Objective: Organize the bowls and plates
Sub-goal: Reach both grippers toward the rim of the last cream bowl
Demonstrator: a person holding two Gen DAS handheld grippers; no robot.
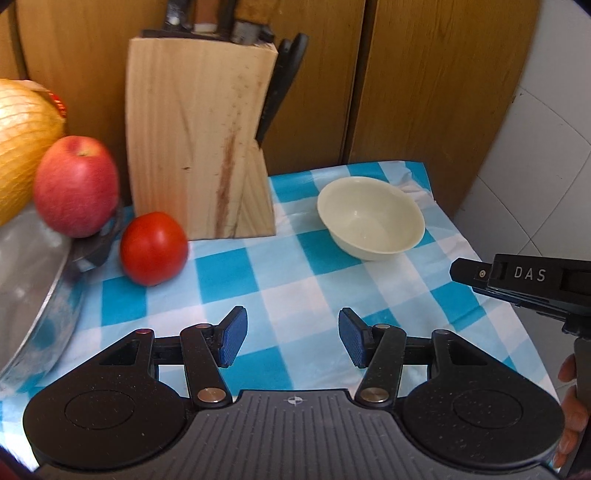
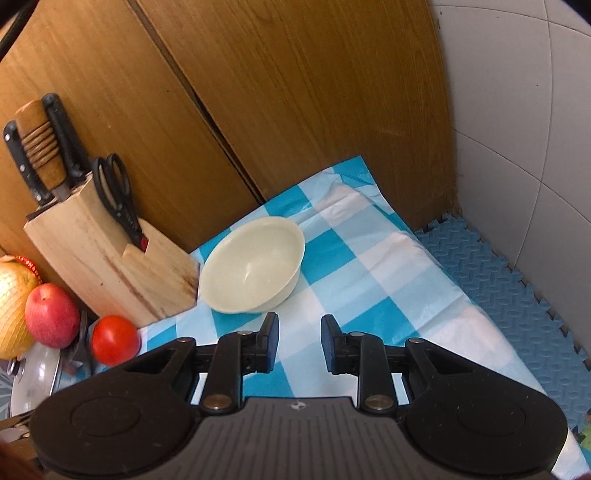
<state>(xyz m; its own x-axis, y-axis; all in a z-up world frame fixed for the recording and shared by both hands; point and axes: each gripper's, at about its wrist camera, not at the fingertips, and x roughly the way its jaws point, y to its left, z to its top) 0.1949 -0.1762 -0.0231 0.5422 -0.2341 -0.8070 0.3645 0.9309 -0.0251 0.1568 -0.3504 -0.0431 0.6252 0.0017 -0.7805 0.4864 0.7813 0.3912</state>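
Cream bowl (image 1: 370,218) upright on the blue-and-white checked cloth (image 1: 295,280), just right of the wooden knife block (image 1: 199,140).

White letters "DAS" read on the right gripper (image 2: 298,341) body at the left view's edge; both it and the left gripper (image 1: 292,338) hover with jaws parted, holding nothing. Knife handles (image 1: 218,22) are cut off at the top; a netted yellow fruit (image 1: 22,144), an apple (image 1: 75,184) and a pot lid (image 1: 33,295) are partly cropped beside the tomato (image 1: 153,248).
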